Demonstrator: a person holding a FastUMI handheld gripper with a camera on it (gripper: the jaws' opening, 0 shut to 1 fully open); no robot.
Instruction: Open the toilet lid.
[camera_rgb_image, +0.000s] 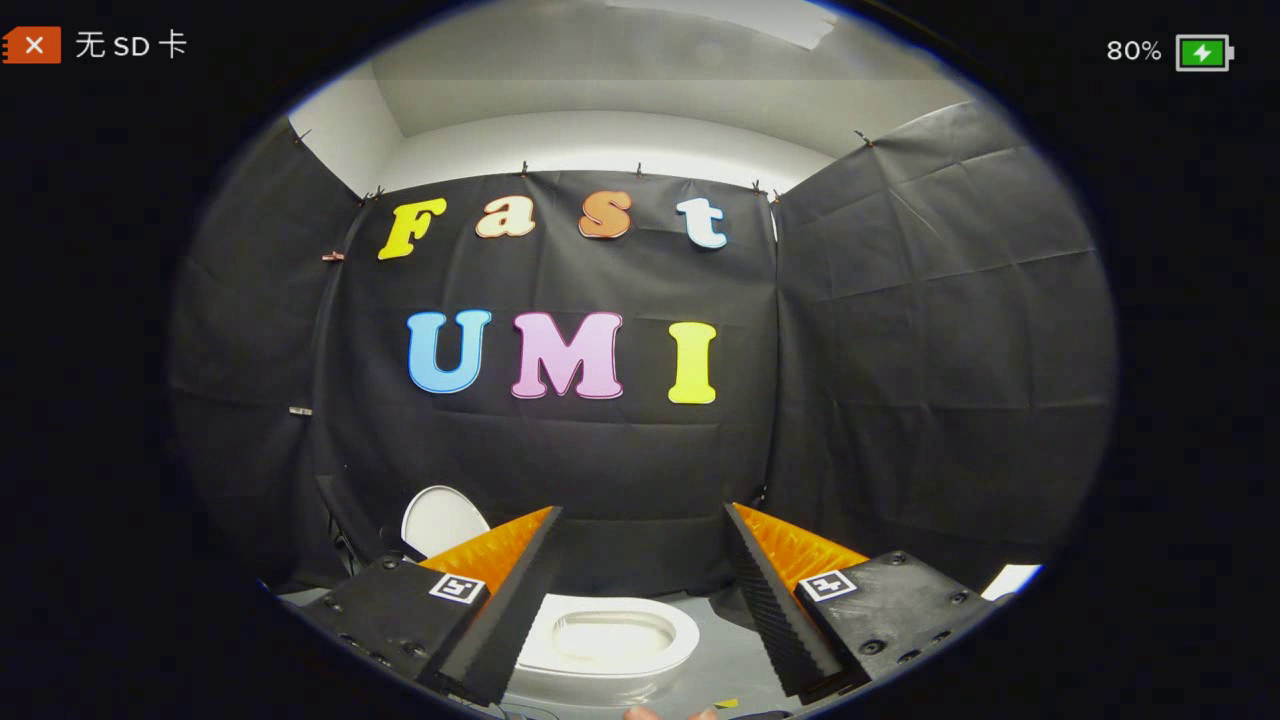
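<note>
Between the spread claw's (643, 520) fingers sits the toilet bowl (610, 640) — its lid (440, 520) raised, beyond the left finger.

Black cloth wall (620, 470) behind, grey floor (725, 660) below, white ceiling (600, 80) above the cloth.

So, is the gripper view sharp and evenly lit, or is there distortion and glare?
In the gripper view, fisheye distortion bends the booth wall outward; light is even but dim; the white toilet bowl looks bright and slightly soft; the open claw is sharp.
</note>
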